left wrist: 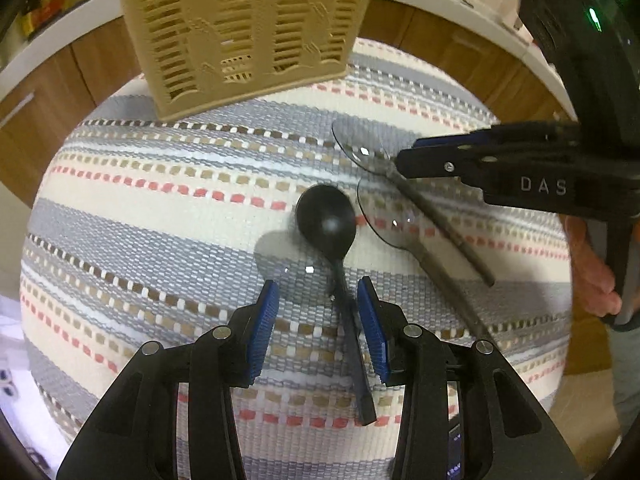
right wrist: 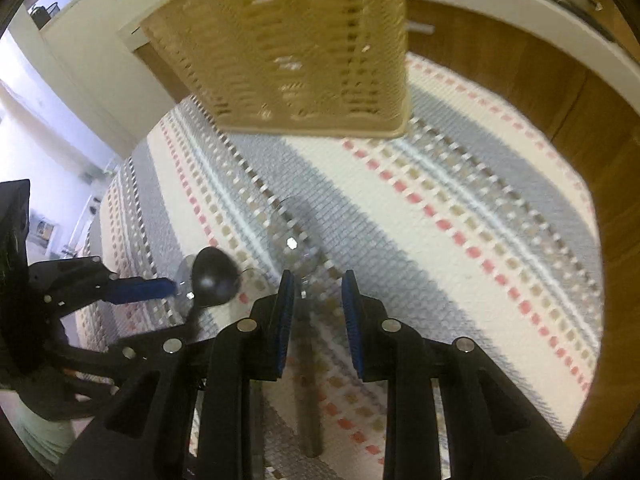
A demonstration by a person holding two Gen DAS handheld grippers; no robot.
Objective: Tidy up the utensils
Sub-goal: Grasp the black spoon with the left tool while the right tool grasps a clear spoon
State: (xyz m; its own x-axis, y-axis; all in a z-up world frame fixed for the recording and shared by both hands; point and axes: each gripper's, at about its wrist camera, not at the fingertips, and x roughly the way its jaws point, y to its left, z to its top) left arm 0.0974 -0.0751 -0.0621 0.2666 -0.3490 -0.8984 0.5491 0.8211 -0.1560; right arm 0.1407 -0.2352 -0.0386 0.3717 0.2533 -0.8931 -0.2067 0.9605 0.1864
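A black plastic spoon (left wrist: 328, 224) lies on the striped mat (left wrist: 160, 208), its handle running between my left gripper's (left wrist: 318, 294) open blue pads, close to the right pad. Three clear plastic spoons lie near it: one (left wrist: 362, 152) under my right gripper, one (left wrist: 384, 220) to the right of the black spoon, one (left wrist: 288, 262) partly beneath it. My right gripper (right wrist: 318, 282) is open over a clear spoon (right wrist: 294, 240) whose handle passes between its pads. A tan slotted utensil basket (left wrist: 248, 36) stands at the mat's far side, and also shows in the right wrist view (right wrist: 296, 56).
Wooden cabinet fronts (left wrist: 440, 48) with a white counter edge ring the far side. The black spoon (right wrist: 212, 278) and my left gripper (right wrist: 140, 290) show at left in the right wrist view. A hand (left wrist: 596, 264) holds the right gripper's handle.
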